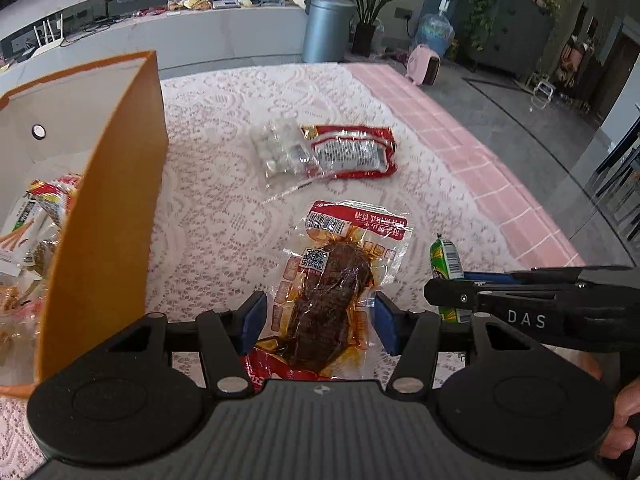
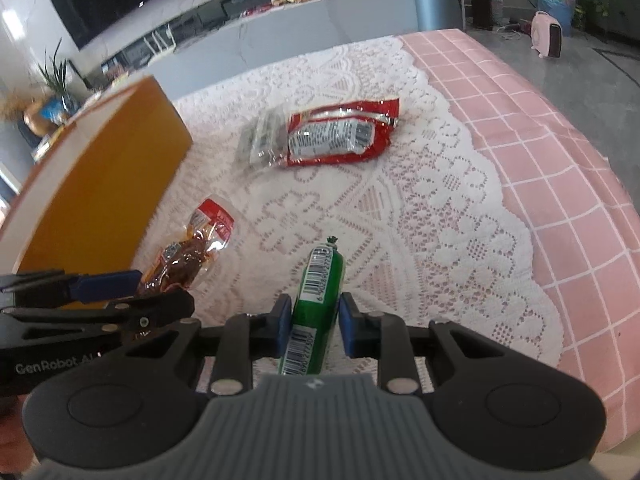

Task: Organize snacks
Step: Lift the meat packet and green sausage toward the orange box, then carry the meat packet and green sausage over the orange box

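Note:
A clear packet of brown braised meat (image 1: 328, 292) sits between the blue pads of my left gripper (image 1: 319, 322), which is shut on it just above the lace cloth. The right wrist view shows that packet (image 2: 184, 260) at the left gripper's tip (image 2: 136, 282), beside the orange box (image 2: 100, 184). A green sausage stick (image 2: 320, 292) lies lengthwise between the pads of my right gripper (image 2: 316, 326), which have closed in on its sides. In the left wrist view the sausage (image 1: 446, 260) pokes out behind the right gripper's fingers (image 1: 448, 294).
The open orange box (image 1: 104, 200) stands at the left with several snack packs (image 1: 36, 216) inside. A red packet (image 1: 352, 152) and a clear packet of pale sweets (image 1: 280, 148) lie farther back on the lace cloth (image 2: 440, 200). The pink checked table edge (image 2: 560, 200) runs along the right.

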The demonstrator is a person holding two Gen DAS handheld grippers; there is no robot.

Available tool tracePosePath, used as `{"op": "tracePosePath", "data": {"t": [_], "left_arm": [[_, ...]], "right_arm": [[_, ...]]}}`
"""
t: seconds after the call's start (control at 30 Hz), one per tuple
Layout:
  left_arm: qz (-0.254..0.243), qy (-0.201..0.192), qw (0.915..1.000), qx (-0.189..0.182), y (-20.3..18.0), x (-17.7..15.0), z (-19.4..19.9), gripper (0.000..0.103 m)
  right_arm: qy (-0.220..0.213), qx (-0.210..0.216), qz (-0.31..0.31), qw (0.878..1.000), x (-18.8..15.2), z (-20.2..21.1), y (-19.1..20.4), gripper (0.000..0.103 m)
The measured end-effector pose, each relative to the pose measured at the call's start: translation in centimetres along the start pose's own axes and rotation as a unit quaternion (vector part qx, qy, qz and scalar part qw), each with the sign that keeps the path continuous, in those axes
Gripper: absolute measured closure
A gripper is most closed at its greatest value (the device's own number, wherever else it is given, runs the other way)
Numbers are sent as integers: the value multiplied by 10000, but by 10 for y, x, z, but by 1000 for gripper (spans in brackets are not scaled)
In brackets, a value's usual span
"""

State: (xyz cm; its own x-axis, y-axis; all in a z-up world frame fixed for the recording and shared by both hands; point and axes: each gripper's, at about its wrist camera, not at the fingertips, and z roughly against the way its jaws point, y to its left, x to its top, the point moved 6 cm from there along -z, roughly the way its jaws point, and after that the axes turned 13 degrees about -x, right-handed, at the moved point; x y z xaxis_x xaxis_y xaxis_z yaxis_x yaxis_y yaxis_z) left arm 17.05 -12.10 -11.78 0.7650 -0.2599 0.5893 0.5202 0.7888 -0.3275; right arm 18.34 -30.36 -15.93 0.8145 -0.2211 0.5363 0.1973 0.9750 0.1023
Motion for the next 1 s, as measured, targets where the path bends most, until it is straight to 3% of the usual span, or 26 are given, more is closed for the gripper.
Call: {"op": "tracePosePath", "data": {"t": [0.6,1.0], "left_arm": [[69,-720,9974,67,-2,16,75,39],[214,-1347,9887,616,29,29,141,38]], "right_arm": [[-753,161,220,9968,3,91,38,81],[-1122,547,523,9908,10,131,89,81]]}}
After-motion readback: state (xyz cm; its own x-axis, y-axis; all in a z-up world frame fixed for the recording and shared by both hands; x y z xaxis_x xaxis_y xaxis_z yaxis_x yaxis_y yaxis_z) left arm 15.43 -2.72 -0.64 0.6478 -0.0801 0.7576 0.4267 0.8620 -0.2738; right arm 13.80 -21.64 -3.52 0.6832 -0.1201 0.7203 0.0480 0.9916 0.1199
